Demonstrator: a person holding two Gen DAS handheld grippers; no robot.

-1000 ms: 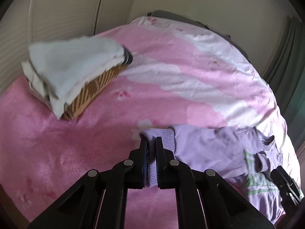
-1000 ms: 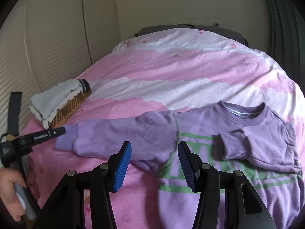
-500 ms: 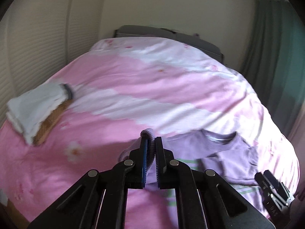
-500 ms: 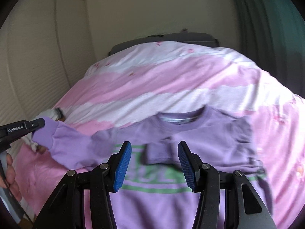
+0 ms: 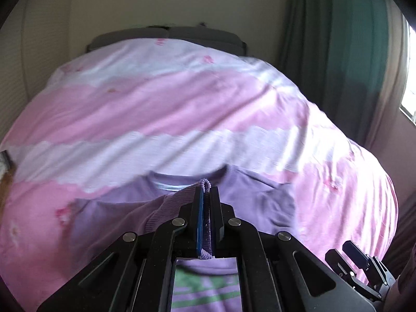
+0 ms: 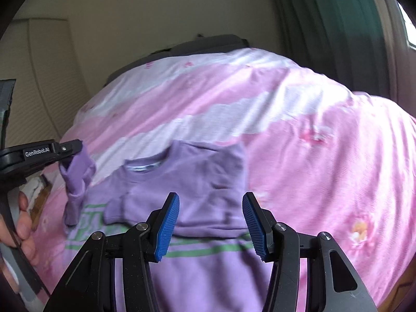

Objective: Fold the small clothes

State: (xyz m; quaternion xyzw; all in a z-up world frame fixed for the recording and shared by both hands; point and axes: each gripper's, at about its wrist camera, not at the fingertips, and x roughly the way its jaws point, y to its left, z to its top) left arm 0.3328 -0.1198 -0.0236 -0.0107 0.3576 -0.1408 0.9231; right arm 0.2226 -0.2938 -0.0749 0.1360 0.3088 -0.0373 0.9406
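A: Where is the left gripper (image 5: 205, 202)?
B: Raised over the bed, at nine o'clock in the right wrist view, jaws pinching the ribbed cuff (image 5: 204, 184) of the lilac sweatshirt (image 6: 197, 182).
A: And the sweatshirt?
B: Flat on the pink-and-white striped duvet (image 6: 312, 130), one sleeve lifted.
A: The right gripper (image 6: 210, 223)?
B: Hovering over the chest, blue pads (image 6: 169, 221) spread wide, holding nothing
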